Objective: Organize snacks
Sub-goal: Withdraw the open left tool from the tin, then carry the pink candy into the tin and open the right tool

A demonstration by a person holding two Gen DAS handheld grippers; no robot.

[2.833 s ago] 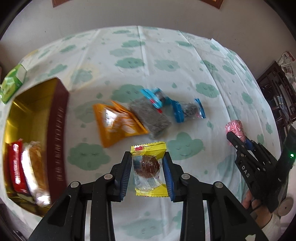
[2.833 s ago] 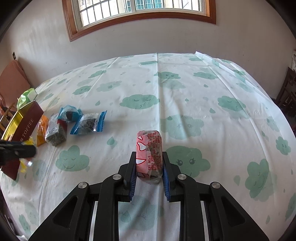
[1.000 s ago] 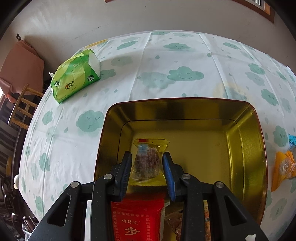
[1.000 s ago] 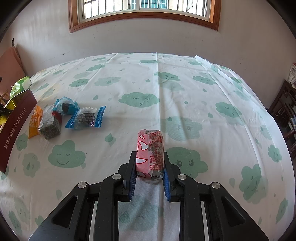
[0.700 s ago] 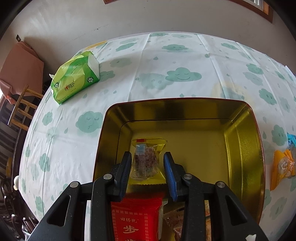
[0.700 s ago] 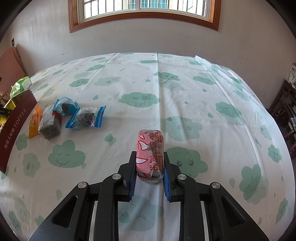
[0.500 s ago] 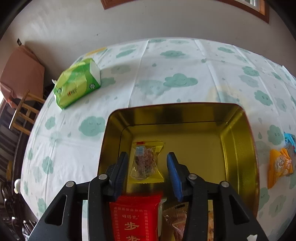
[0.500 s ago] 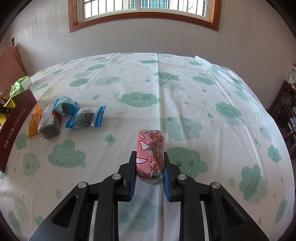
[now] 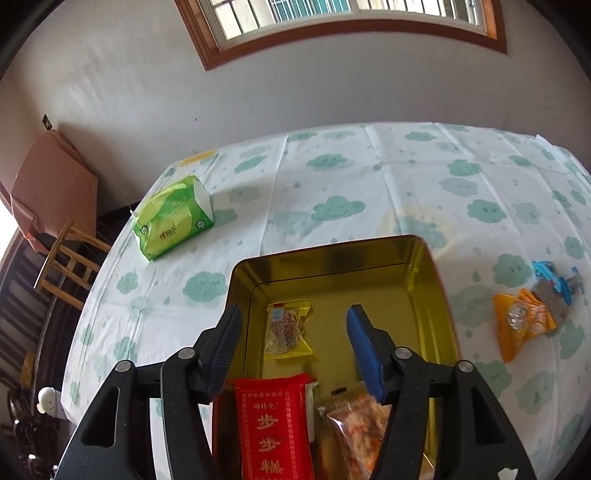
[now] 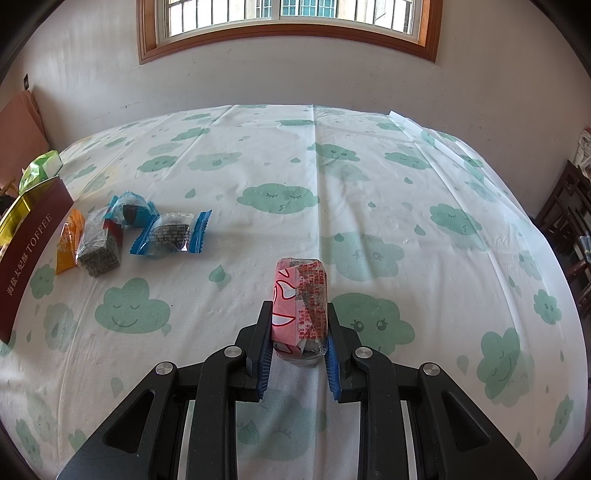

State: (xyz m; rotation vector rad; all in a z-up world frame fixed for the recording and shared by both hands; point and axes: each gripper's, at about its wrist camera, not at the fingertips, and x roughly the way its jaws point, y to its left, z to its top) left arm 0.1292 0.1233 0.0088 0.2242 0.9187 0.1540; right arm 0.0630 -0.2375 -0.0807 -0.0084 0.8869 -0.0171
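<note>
A plain pale wall with a wood-framed window (image 10: 284, 22) backs a counter (image 10: 369, 177) under a white cloth printed with green clouds; a wooden chair (image 9: 70, 266) stands off its far corner and a green tissue pack (image 9: 173, 218) lies near that edge.

The step in hand looks like dropping one snack into the gold tin (image 9: 434, 295). The left hand-held gripper (image 9: 291, 332) hangs above the tin with its jaws opening and nothing pinched between them. The yellow-wrapped sweet (image 9: 288, 328) lies flat on the tin floor beneath the gap, clear of both pads. Nearer the camera in the same tin sit a red packet (image 9: 273, 428) and a clear bag of peanut brittle (image 9: 354, 421).

The right hand-held gripper (image 10: 299, 336) is clamped tight on a pink-wrapped cake (image 10: 301, 302), held above the cloth, well apart from the tin. That load probably goes in next, into the bare stretch of tin floor beside the yellow sweet.

Still loose on the cloth, just beside the tin's maroon wall, are an orange packet (image 10: 68, 240), a dark seaweed-coloured block (image 10: 98, 251) and two blue-wrapped sweets (image 10: 171, 234). These overlap, so each pick calls for a careful approach.
</note>
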